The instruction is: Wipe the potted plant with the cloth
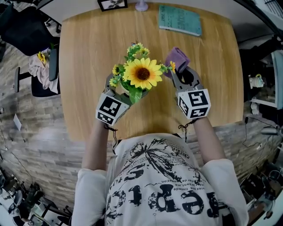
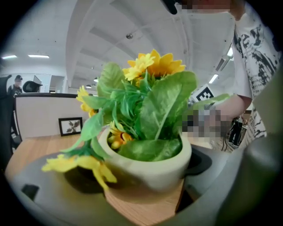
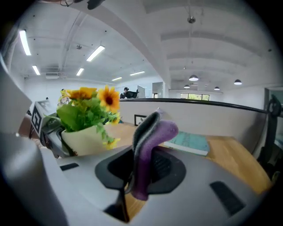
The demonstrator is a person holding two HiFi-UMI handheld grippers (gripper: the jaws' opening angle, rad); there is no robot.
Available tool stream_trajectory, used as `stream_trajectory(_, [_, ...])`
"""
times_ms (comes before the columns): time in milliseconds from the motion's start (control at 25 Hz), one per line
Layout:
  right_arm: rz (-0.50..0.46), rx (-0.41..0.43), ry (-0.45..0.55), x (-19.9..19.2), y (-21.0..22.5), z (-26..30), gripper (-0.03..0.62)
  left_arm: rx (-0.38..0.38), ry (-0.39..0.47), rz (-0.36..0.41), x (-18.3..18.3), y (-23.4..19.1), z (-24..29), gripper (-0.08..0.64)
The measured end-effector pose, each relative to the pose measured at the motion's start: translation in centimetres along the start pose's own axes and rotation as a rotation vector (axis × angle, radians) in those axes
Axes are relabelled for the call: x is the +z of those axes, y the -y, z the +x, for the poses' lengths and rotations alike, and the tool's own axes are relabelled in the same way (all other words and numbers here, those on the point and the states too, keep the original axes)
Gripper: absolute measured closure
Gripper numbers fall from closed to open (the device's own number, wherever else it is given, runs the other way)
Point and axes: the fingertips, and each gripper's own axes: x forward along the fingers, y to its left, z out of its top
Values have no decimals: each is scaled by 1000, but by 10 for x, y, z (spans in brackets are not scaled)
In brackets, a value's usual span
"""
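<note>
- The potted plant [image 1: 142, 73], a sunflower among small yellow blooms and green leaves, stands near the middle of the wooden tabletop [image 1: 88, 53].
- The left gripper [image 1: 116, 90] has its fingers [image 2: 44, 198] closed around the pale pot [image 2: 150, 165], one on each side.
- The right gripper [image 1: 185, 76] is just right of the plant, its fingers [image 3: 221, 176] pinched on a purple cloth [image 3: 148, 145].
- The cloth is folded and sticks up past the fingertips, close to the right-hand flowers.
- A teal book [image 1: 180, 20] and a picture frame [image 1: 112, 4] lie at the far edge of the tabletop.
</note>
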Motion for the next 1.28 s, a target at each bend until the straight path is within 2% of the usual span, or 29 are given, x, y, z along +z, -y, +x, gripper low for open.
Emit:
stream_trajectory(240, [-2, -46, 2, -4, 23, 17, 515, -58, -60, 14, -39, -4, 20, 32])
stream_trajectory(480, [-57, -39, 9, -27, 42, 3, 515, -159, -112, 65, -71, 36, 57, 32])
stream_trajectory(640, [-56, -36, 3, -31, 43, 4, 515, -212, -133, 91, -86, 41, 69, 32])
stream_trajectory(800, [-52, -37, 7, -34, 44, -2, 515, -216, -144, 98, -97, 46, 77, 32])
stream_trajectory(1040, [-92, -15, 4, -29, 40, 6, 515, -234, -181, 148, -106, 42, 80, 31])
stream_trajectory(1280, [-89, 1, 3, -27, 32, 14, 515, -220, -187, 129, -109, 40, 82, 24])
